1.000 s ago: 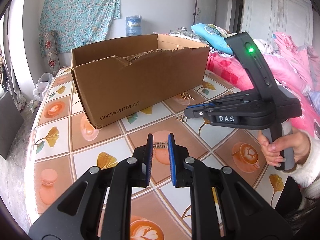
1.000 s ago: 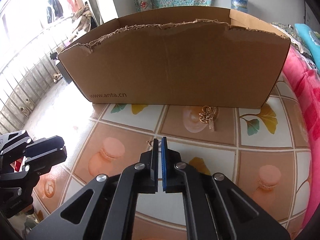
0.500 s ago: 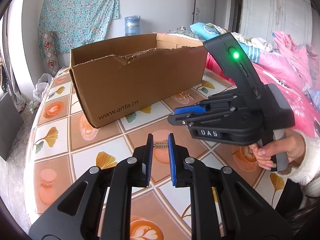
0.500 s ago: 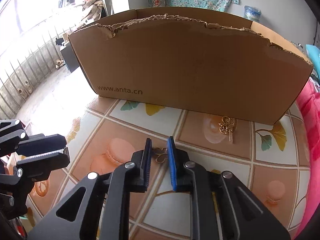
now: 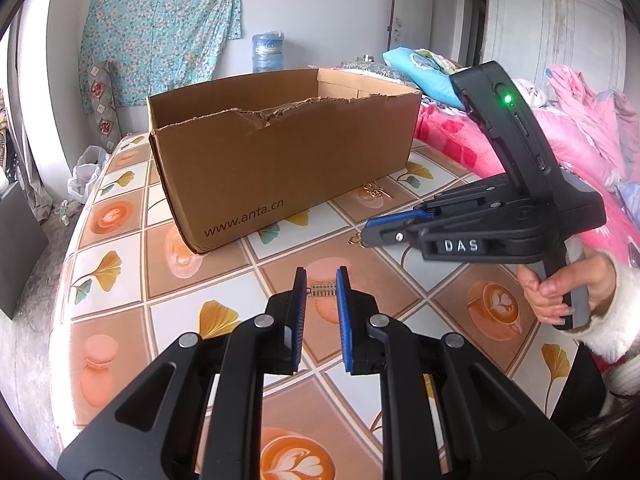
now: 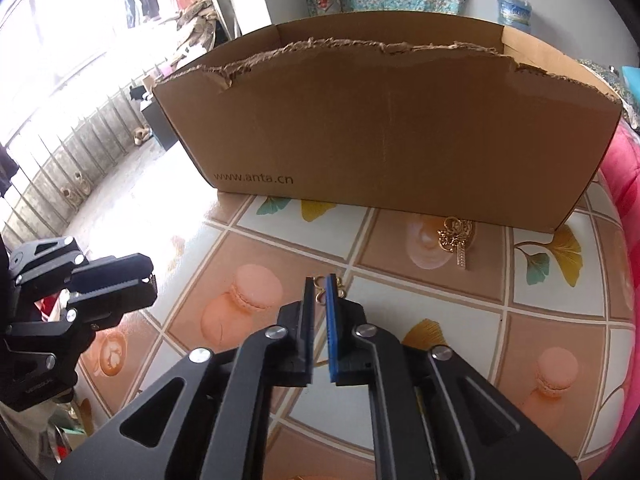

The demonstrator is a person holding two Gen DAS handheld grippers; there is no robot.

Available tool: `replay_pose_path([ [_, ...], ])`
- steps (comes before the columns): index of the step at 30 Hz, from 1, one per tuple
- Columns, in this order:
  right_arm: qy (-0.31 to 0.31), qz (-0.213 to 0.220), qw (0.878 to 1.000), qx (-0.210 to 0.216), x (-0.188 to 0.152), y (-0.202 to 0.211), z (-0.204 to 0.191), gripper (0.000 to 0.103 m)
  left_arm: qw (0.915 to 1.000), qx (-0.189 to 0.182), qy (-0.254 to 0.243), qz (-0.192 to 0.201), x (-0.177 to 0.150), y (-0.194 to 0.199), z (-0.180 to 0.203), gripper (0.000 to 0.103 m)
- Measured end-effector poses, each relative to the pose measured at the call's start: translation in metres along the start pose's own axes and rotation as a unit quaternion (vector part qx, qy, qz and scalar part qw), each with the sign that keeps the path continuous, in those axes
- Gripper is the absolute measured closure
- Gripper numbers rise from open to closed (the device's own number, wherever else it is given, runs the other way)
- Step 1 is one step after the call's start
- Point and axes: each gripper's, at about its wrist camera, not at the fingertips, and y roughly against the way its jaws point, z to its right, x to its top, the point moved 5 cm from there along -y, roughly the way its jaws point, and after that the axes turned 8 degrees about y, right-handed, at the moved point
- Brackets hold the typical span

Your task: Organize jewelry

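The left gripper has its fingers a little apart. The right gripper has its fingers nearly closed, pinching something small.

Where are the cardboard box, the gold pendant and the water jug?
Box (image 5: pixel 280 160), left wrist view, front wall.
Pendant (image 6: pixel 456 236), right wrist view, ornate top part.
Jug (image 5: pixel 267 53), left wrist view, blue body.

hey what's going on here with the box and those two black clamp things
A person is tidying jewelry on a tiled table with a handheld claw in each hand. The left claw is clamped on a small gold bar piece. The right claw is pinching a gold looped earring at its tips, just above the table. Another gold pendant lies on the table against the open cardboard box, which looks like where the pieces are headed.
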Motion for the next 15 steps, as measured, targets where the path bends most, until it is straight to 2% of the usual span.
replay_pose_path([
  [1, 0.011, -0.003, 1.0, -0.006, 0.0, -0.0016, -0.0013, 0.076, 1.0, 0.0, 0.0, 0.0, 0.0002, 0.0002, -0.0002, 0.089],
  [5, 0.051, 0.0, 0.998, -0.046, -0.0022, -0.0049, -0.008, 0.075, 1.0, -0.001, 0.002, 0.0, 0.0003, -0.0004, -0.0004, 0.089],
  [7, 0.047, -0.01, 0.998, -0.045, 0.0011, -0.0047, -0.0076, 0.077, 1.0, 0.001, 0.002, -0.001, -0.0003, -0.0004, -0.0002, 0.089],
  [9, 0.042, -0.014, 0.998, -0.051, -0.0002, -0.0033, -0.0041, 0.09, 1.0, 0.0, 0.002, -0.002, -0.0002, -0.0001, 0.0006, 0.089],
  [15, 0.05, -0.008, 0.997, -0.056, 0.0028, -0.0031, -0.0052, 0.09, 1.0, 0.0, -0.001, -0.003, -0.0015, 0.0007, 0.0024, 0.089],
])
